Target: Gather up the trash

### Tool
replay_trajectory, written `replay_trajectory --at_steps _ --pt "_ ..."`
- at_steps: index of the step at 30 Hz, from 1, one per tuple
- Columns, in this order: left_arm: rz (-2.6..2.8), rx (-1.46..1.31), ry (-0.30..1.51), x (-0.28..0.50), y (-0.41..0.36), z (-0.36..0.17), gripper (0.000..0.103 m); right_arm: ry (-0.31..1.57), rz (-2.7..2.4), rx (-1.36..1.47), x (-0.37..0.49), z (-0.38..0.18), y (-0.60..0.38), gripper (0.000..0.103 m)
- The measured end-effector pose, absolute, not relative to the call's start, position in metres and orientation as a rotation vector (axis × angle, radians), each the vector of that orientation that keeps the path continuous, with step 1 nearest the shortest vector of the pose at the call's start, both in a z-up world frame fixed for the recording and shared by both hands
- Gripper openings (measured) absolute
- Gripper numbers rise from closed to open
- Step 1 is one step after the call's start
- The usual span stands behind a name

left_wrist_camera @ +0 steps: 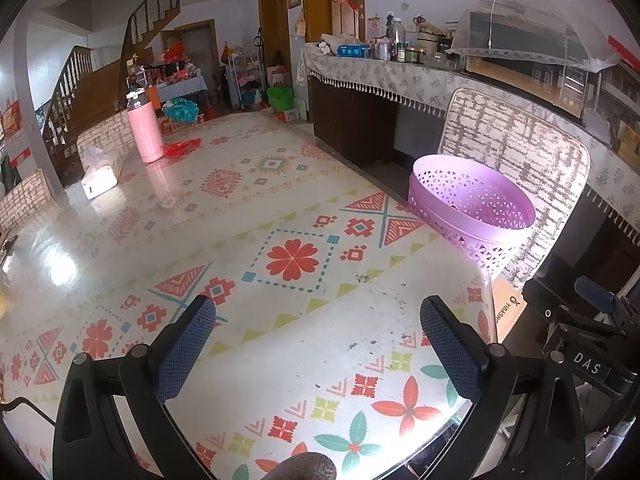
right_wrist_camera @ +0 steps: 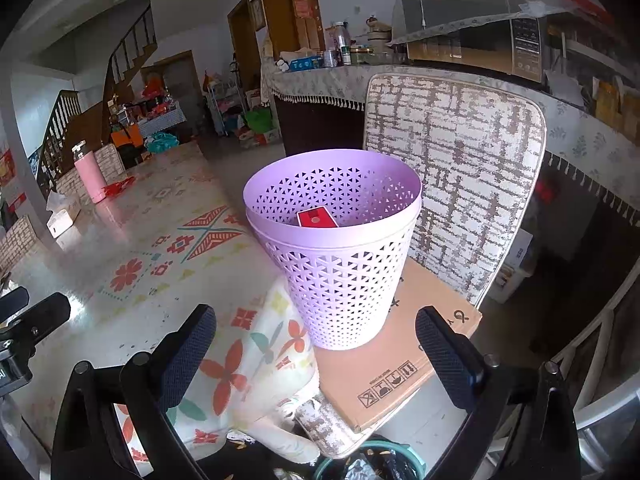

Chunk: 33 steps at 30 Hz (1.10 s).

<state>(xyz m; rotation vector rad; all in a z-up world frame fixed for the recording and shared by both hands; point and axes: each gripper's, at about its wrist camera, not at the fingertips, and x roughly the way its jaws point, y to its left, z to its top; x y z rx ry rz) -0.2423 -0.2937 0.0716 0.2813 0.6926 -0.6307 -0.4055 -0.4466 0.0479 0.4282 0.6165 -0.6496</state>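
A lilac lattice waste basket (right_wrist_camera: 336, 260) stands on a cardboard box (right_wrist_camera: 400, 364) on a chair beside the table; it also shows in the left wrist view (left_wrist_camera: 472, 216). A red carton (right_wrist_camera: 317, 218) lies inside it. My right gripper (right_wrist_camera: 316, 336) is open and empty, in front of the basket's base. My left gripper (left_wrist_camera: 318, 332) is open and empty over the patterned tablecloth (left_wrist_camera: 280, 208). A red wrapper (left_wrist_camera: 182, 147) lies far up the table beside a pink bottle (left_wrist_camera: 145, 128).
A tissue box (left_wrist_camera: 100, 172) sits at the table's far left. The chair's patterned backrest (right_wrist_camera: 452, 168) rises behind the basket. A counter with jars, a microwave and a mesh food cover (left_wrist_camera: 528, 28) runs along the right wall. Another bin's rim (right_wrist_camera: 368, 460) shows below.
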Motion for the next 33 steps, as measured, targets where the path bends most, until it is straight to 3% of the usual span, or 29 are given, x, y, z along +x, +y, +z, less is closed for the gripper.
replay_trajectory --at_steps 33 --pt "-0.717 0.306 0.754 -0.247 -0.318 0.059 0.102 0.626 -0.665 0.471 -0.410 0.040 -0.464 0.102"
